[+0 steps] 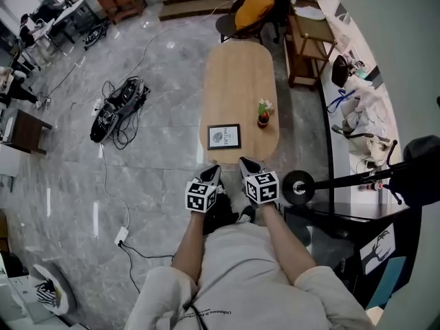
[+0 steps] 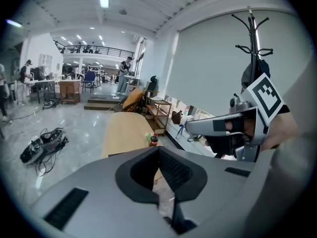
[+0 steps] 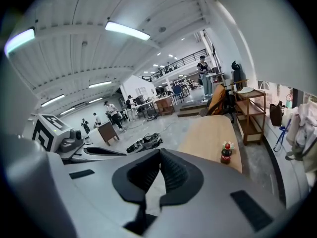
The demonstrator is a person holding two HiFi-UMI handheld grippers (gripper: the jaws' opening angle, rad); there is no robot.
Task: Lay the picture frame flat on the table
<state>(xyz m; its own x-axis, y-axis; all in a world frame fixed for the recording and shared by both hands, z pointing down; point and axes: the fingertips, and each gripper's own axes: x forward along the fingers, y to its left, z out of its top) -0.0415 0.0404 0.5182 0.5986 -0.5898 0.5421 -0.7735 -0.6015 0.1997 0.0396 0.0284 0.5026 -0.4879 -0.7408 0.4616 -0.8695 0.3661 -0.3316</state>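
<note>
A black-framed picture [image 1: 224,136] sits at the near end of the long wooden table [image 1: 237,74]; whether it stands or lies flat I cannot tell. A small bottle holding flowers [image 1: 263,117] is just right of it and also shows in the gripper views [image 2: 153,140] [image 3: 225,154]. My left gripper [image 1: 214,170] and right gripper [image 1: 247,163] hover side by side short of the table's near edge, close to my body. In their own views the left gripper [image 2: 159,150] and right gripper [image 3: 159,152] have jaws closed together on nothing.
A black bag with tangled cables [image 1: 117,108] lies on the floor to the left, and a power strip [image 1: 121,236] is nearer me. A chair with an orange cushion [image 1: 251,9] stands at the table's far end. A wooden shelf [image 1: 306,47] and a black stand [image 1: 344,181] are on the right.
</note>
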